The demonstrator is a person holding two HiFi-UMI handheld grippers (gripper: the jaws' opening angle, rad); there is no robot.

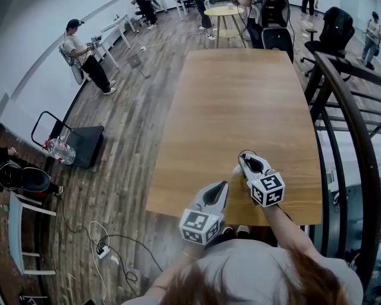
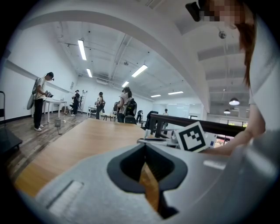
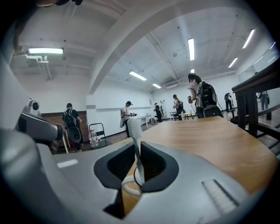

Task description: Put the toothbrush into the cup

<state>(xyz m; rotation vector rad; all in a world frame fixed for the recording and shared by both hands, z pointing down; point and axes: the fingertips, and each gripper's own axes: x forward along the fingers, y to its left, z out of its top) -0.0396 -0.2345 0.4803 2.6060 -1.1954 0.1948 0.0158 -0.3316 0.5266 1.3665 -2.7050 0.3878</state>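
Note:
A white toothbrush (image 3: 133, 131) stands nearly upright between the jaws of my right gripper (image 3: 134, 151), bristle head up. Its handle runs down into a white cup (image 3: 127, 186), of which only the rim shows below the jaws. The right gripper is shut on the toothbrush. In the head view the right gripper (image 1: 247, 158) sits low over the wooden table (image 1: 238, 101) near its front edge and hides the cup. My left gripper (image 1: 223, 184) rests beside it, to the left and closer to me. Its jaws (image 2: 145, 153) are shut with nothing between them.
A dark metal railing (image 1: 339, 119) runs along the table's right side. A black chair (image 1: 277, 39) stands at the table's far end, with a round table (image 1: 223, 11) behind it. To the left on the floor are a cart (image 1: 83, 143), cables and a standing person (image 1: 89, 59).

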